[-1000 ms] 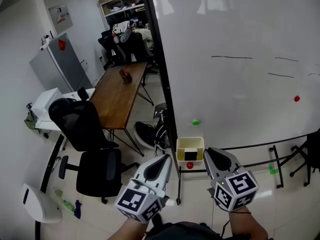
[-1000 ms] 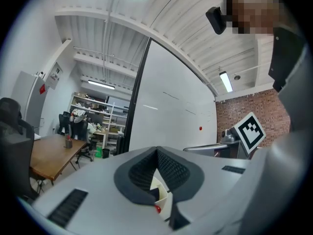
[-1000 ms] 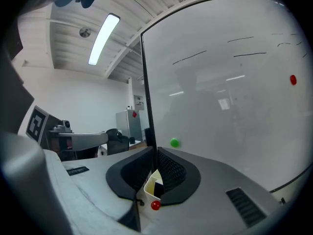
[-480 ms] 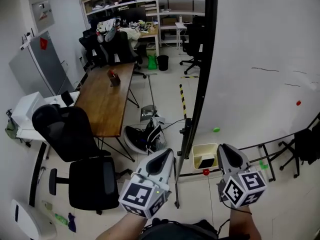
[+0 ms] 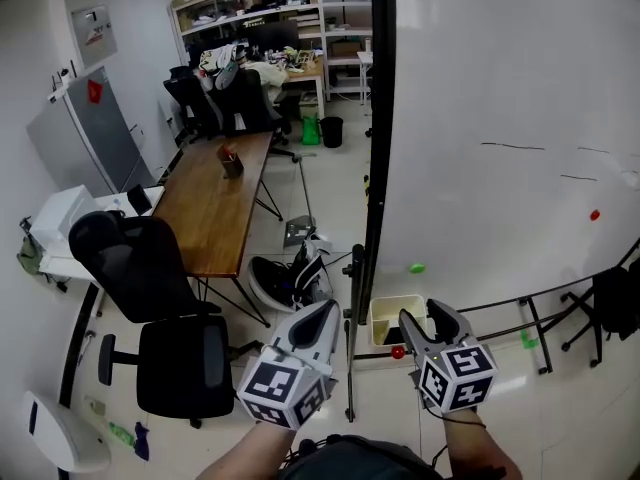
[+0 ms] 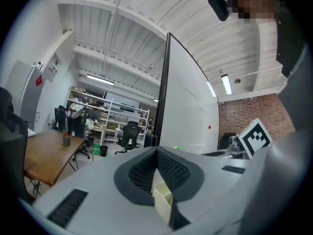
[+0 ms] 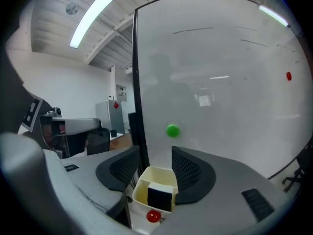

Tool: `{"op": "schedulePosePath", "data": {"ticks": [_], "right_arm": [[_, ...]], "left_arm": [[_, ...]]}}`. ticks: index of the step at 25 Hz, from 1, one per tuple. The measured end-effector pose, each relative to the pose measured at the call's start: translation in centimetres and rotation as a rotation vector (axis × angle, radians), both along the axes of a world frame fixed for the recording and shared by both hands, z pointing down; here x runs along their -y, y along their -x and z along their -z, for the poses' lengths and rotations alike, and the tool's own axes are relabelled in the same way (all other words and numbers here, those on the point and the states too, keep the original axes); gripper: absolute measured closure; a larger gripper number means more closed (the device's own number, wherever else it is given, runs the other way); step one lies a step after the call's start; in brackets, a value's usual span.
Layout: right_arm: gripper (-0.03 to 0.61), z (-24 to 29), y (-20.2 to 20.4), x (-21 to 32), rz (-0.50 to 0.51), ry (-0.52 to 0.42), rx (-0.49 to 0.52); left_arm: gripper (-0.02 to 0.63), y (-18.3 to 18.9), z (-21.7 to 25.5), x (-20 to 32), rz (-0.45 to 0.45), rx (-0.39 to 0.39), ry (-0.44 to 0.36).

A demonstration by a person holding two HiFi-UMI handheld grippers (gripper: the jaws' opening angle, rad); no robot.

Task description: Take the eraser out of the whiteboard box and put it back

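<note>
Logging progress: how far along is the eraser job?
Done: nothing; the eraser sits in the whiteboard box. In hand: the right gripper is lined up on it, jaws opening, eraser framed between them, untouched. The left gripper has jaws together, empty. To do: grasp, lift out, put back.

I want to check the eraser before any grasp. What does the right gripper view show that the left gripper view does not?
Only the right gripper view: the dark eraser standing inside the cream box, and a red magnet at the box's near edge.
Only the left gripper view: the wooden table, the shelves behind it and a brick wall.
Both: the whiteboard, the green magnet on it, and the box, though the left gripper view shows only part of the box and no eraser.
</note>
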State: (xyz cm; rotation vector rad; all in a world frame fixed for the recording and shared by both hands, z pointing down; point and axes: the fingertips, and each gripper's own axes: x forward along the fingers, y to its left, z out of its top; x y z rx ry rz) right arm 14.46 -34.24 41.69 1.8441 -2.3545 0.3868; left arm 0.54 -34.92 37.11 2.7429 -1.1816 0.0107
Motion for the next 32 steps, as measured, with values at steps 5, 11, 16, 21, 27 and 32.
{"op": "schedulePosePath", "data": {"ticks": [5,11,16,21,27,32], "right_arm": [[0.308,-4.5,-0.6,0.1,-0.042,0.071,-0.023],[0.281,-9.1,0.1,0.2,-0.061,0.148,-0.064],[0.281,-10.7,0.4,0.4,-0.070,0.159,-0.080],[0.279,-12.4,1.0,0.6,-0.089,0.190,-0.101],[0.278,-13.0,1.3,1.1,-0.137,0.201,-0.108],[0.285,-13.1,1.2,1.3,-0.145,0.203,-0.105]], "left_arm": [[0.588,-0.5,-3.0,-0.1,0.049,0.033,0.052],[0.588,-0.1,-4.2,-0.2,0.066,0.049,0.066],[0.588,0.0,-6.1,0.2,0.042,0.046,0.075],[0.588,1.3,-8.2,0.9,0.089,0.072,0.104],[0.588,2.1,-8.3,0.6,0.091,0.067,0.109],[0.588,2.2,-7.9,0.6,0.097,0.063,0.104]]}}
